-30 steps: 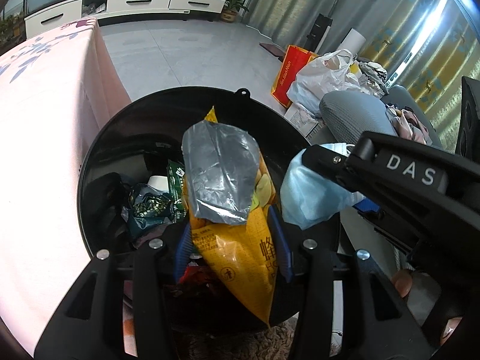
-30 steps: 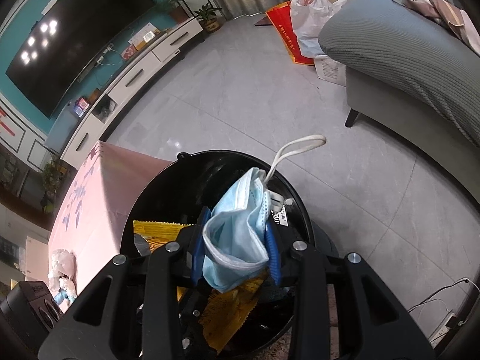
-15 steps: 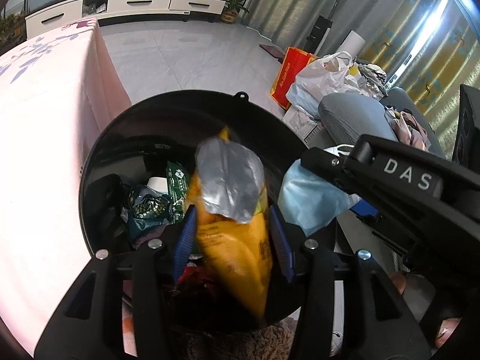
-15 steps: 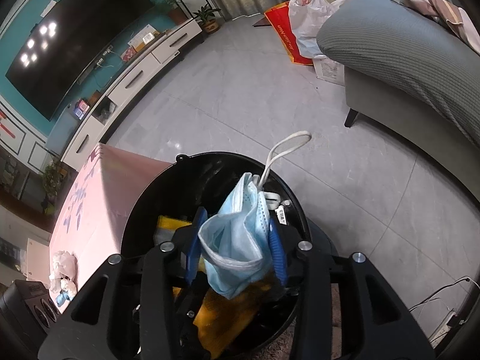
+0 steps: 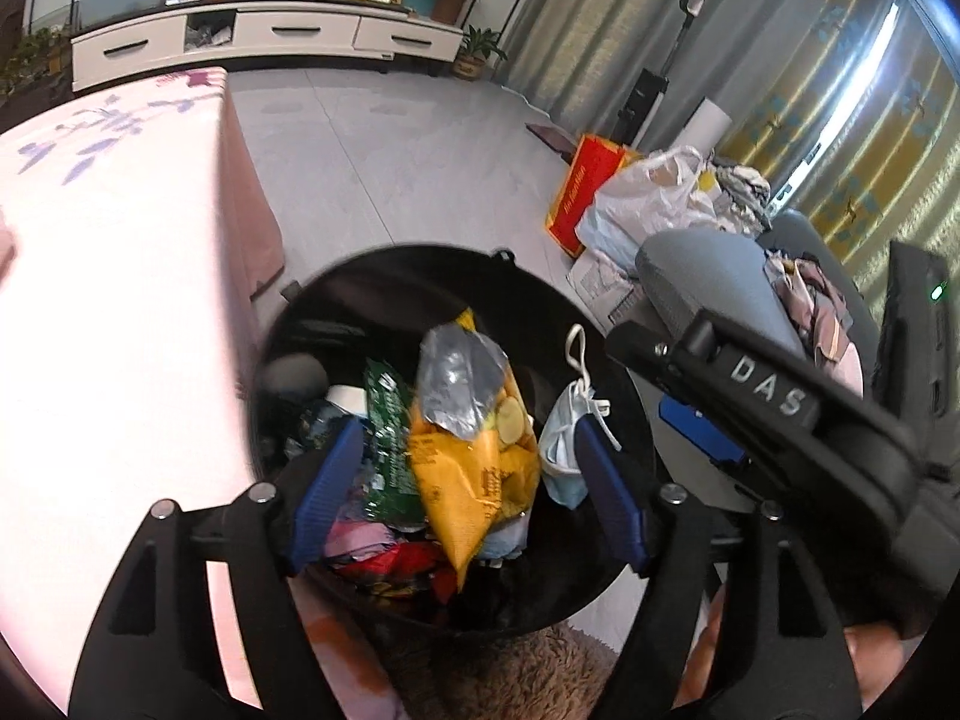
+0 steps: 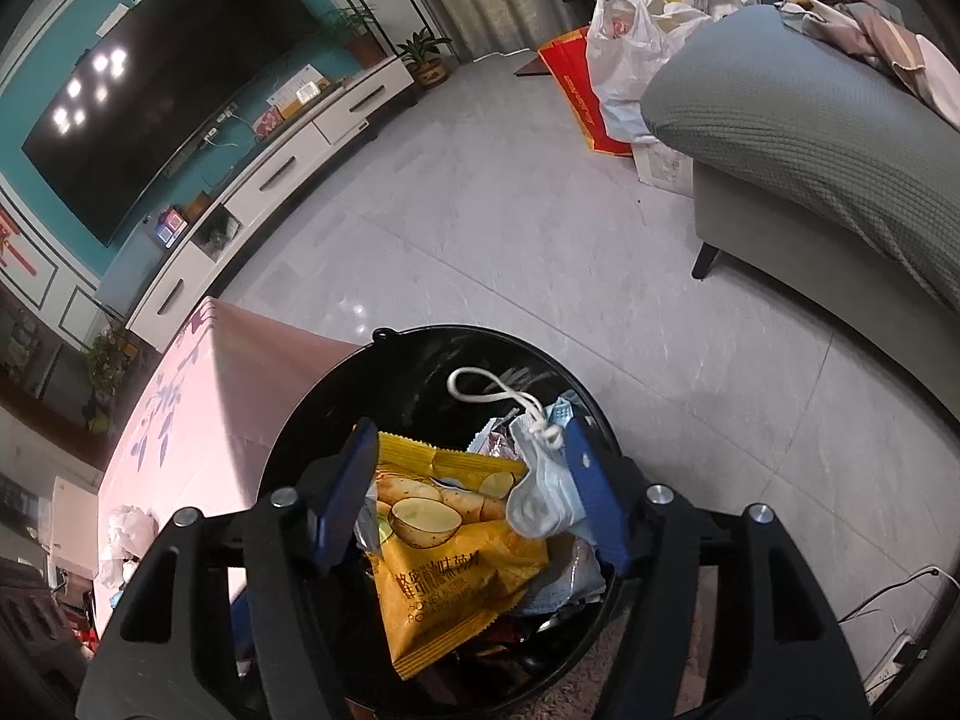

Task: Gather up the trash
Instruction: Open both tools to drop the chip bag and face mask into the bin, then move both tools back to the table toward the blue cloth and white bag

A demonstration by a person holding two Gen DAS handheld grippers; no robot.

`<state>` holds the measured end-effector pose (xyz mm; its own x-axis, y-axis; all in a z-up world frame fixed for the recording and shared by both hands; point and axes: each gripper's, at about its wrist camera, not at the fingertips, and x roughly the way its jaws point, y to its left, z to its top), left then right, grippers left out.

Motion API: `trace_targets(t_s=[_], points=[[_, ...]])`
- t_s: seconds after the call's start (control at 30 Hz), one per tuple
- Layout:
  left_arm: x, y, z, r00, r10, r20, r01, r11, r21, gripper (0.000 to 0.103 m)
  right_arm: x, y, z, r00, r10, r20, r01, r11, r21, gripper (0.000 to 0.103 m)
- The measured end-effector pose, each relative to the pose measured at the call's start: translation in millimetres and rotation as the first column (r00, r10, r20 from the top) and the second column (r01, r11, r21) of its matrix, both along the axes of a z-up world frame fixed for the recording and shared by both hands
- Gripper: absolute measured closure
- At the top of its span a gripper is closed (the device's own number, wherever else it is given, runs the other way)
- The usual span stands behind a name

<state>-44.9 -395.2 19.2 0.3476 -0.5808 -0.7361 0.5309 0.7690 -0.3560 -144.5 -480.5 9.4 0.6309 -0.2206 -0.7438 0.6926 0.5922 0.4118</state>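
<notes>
A black round trash bin (image 5: pixel 336 306) (image 6: pixel 420 339) stands on the floor below both grippers. A yellow chip bag (image 5: pixel 474 468) (image 6: pixel 444 546) lies loose on the trash inside it. A blue face mask (image 5: pixel 564 456) (image 6: pixel 540 498) hangs against the right finger of my right gripper, over the bin. My left gripper (image 5: pixel 468 492) is open above the bin, clear of the bag. My right gripper (image 6: pixel 468 492) is open too, and its body shows in the left wrist view (image 5: pixel 768 396).
A pink-clothed table (image 5: pixel 108 276) (image 6: pixel 198 420) stands left of the bin, with crumpled tissue (image 6: pixel 123 534) on it. A grey sofa (image 6: pixel 810 132) is to the right, bags (image 5: pixel 630 204) near it. A white TV cabinet (image 5: pixel 258 36) lines the far wall.
Both grippers have opened. The chip bag has dropped from the left gripper into the bin. The mask has slipped from the right gripper's grip and hangs at its right finger.
</notes>
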Motion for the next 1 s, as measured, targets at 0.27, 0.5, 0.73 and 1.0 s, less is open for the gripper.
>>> trace_targets(t_s=[0.27,0.5,0.73,1.0], points=[[10.3,49.7,27.3,0.995,0.092,0.037,-0.090,0.994,-0.055,0.018,11.0,13.8,4.8,0.999,0.025,-0.027,-0.026,0.999,-0.046,0.036],[27.0,121.9,46.7,0.969,0.237,0.072,-0.231,0.969,-0.084,0.007,17.8,32.3,14.9,0.997,0.073,0.029,-0.070,0.993,-0.092,0.015],[36.4,213.3,56.0,0.911,0.376,0.170,-0.378,0.925,-0.017,0.003,29.9,62.1,32.8,0.966,0.201,0.162,-0.184,0.976,-0.116,0.003],[83.9,334.5,32.5,0.809,0.576,0.115,-0.569,0.817,-0.094,0.003,87.4,130.6,50.4,0.912,0.389,0.132,-0.375,0.919,-0.118,0.003]])
